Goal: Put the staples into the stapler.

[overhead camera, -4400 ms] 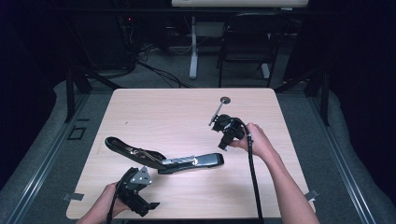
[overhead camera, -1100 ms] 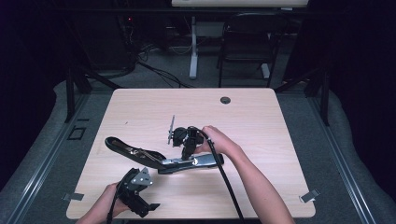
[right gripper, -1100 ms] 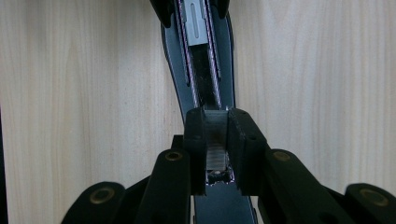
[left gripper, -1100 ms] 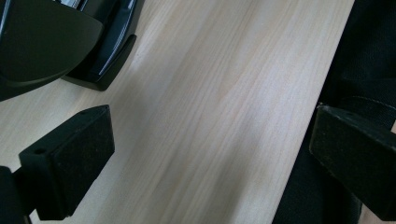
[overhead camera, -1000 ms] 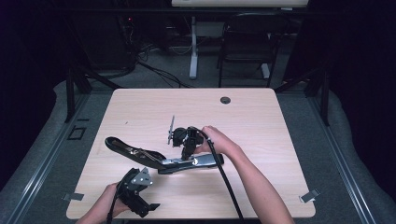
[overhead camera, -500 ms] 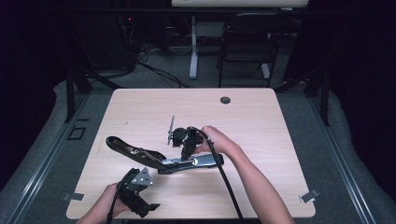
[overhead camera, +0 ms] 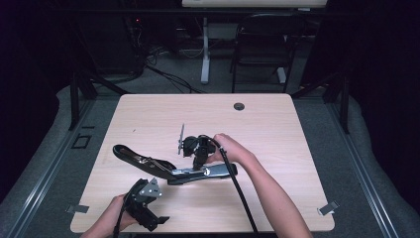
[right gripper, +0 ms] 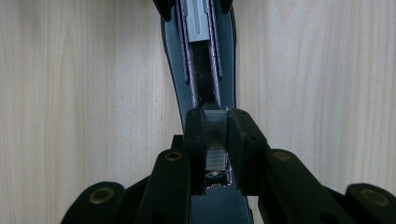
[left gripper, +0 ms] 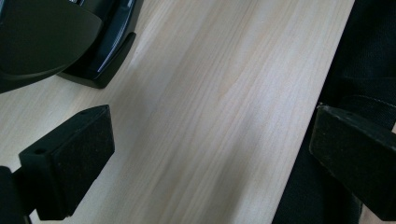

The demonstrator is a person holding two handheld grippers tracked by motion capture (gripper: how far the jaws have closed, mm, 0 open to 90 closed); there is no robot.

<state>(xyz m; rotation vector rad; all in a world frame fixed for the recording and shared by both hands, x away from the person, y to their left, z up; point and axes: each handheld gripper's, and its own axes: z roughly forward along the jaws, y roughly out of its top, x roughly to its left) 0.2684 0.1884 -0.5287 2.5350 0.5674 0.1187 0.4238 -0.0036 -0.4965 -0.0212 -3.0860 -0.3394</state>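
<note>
Right hand-held gripper (right gripper: 215,140) is pinching a small stiff strip of silver staples (right gripper: 215,156) over the long black opened stapler (overhead camera: 173,168), lower centre of the light wooden table (overhead camera: 297,148). Strip is light and brittle: grip its flat sides. Left hand-held gripper (left gripper: 210,158) is hanging released, lower left.

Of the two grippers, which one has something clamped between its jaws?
The right gripper: its jaws pinch a strip of staples over the open stapler. The left gripper stands wide open above bare table.
</note>
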